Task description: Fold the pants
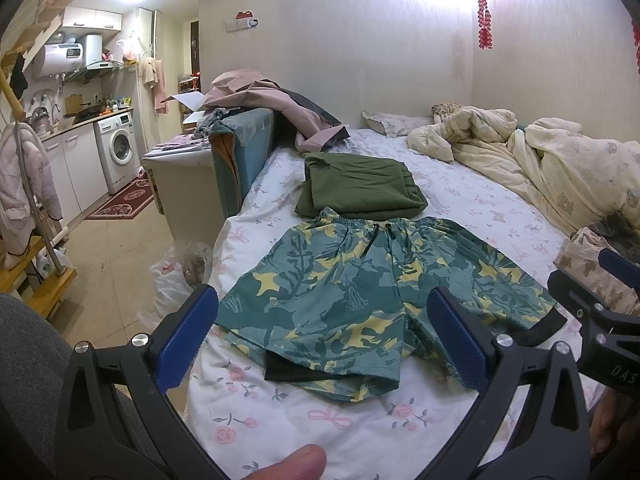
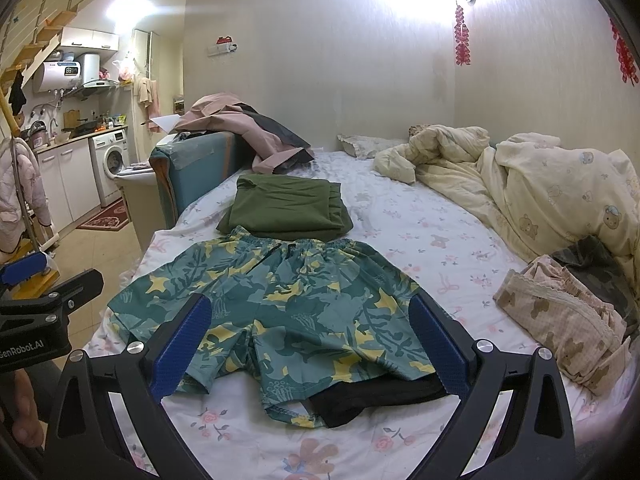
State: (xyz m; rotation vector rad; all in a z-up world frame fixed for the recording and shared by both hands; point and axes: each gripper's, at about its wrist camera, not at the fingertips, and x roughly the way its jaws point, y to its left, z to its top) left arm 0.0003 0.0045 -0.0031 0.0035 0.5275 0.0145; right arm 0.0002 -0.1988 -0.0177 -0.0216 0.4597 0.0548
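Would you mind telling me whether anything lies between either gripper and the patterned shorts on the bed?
Nothing visible does. The teal-and-yellow patterned shorts lie flat just ahead of the open left gripper and open right gripper. The folded olive-green garment sits beyond the waistband.

Cream duvet point(image 2: 540, 184) rumpled beside a washing machine-side point(image 1: 118, 148) kitchen.

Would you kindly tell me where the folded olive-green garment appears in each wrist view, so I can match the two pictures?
Left wrist view: the folded olive-green garment lies just above centre, beyond the waistband of the patterned shorts.
Right wrist view: the garment sits left of centre, again just past the shorts' waistband.
Shared landmark: the red hanging decoration on the back wall, upper right in both.
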